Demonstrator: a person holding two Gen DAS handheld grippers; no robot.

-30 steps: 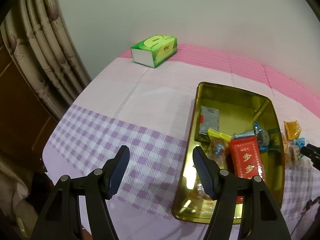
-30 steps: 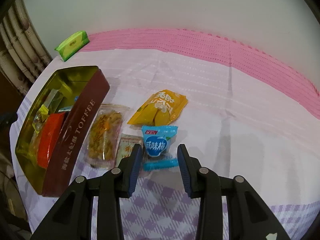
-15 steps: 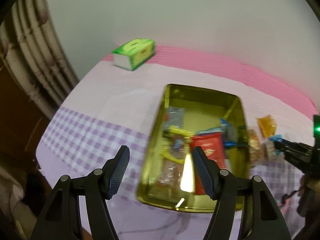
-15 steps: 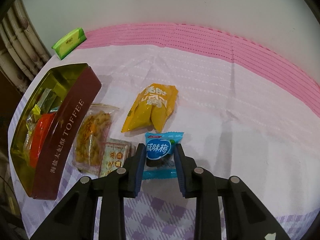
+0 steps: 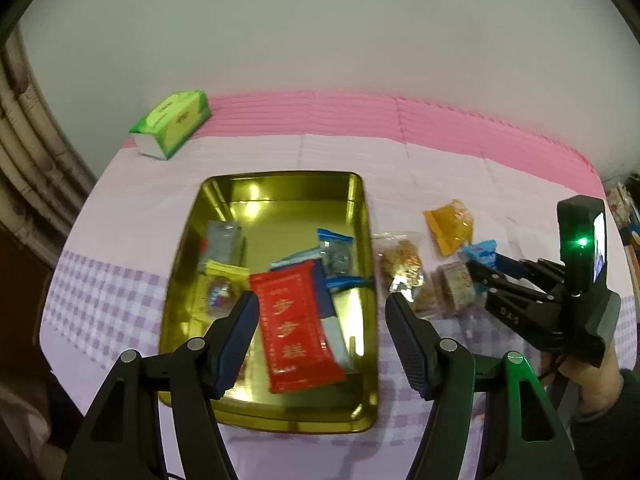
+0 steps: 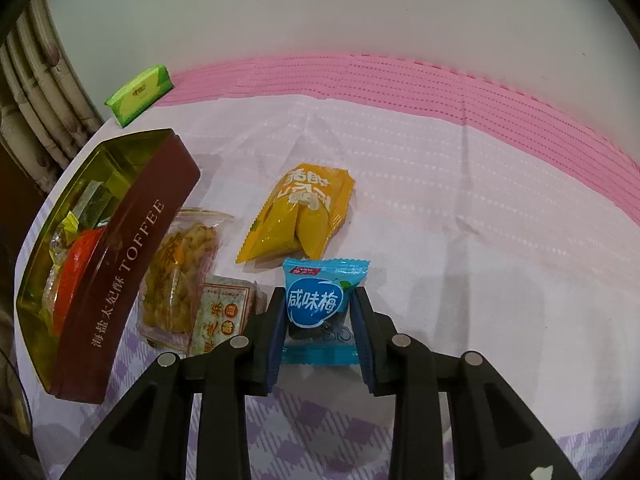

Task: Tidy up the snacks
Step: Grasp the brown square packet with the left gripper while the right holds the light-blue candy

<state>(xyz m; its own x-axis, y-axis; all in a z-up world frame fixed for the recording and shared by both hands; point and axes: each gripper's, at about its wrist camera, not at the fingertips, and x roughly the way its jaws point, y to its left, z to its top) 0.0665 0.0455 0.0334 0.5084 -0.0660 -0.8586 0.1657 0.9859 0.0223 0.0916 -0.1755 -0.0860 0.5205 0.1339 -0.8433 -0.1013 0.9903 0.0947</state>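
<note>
A gold toffee tin (image 5: 362,216) (image 6: 132,248) lies open on the cloth and holds a red packet (image 5: 296,328) and several small sweets. Right of it lie a clear bag of fried snack (image 6: 180,264) (image 5: 400,260), a square cake packet (image 6: 224,320), a yellow packet (image 6: 300,212) (image 5: 450,226) and a blue plum candy packet (image 6: 320,300) (image 5: 482,250). My right gripper (image 6: 318,304) (image 5: 478,276) is shut on the blue packet, lifted slightly. My left gripper (image 5: 322,316) is open and empty above the tin's near half.
A green tissue pack (image 5: 170,130) (image 6: 140,94) sits at the far left by the pink border. A curtain (image 5: 28,140) hangs at the left. The table's left edge drops off beside the tin.
My right gripper has closed on the blue packet and raised it. My left gripper has swung right, from the checked cloth to over the tin.
</note>
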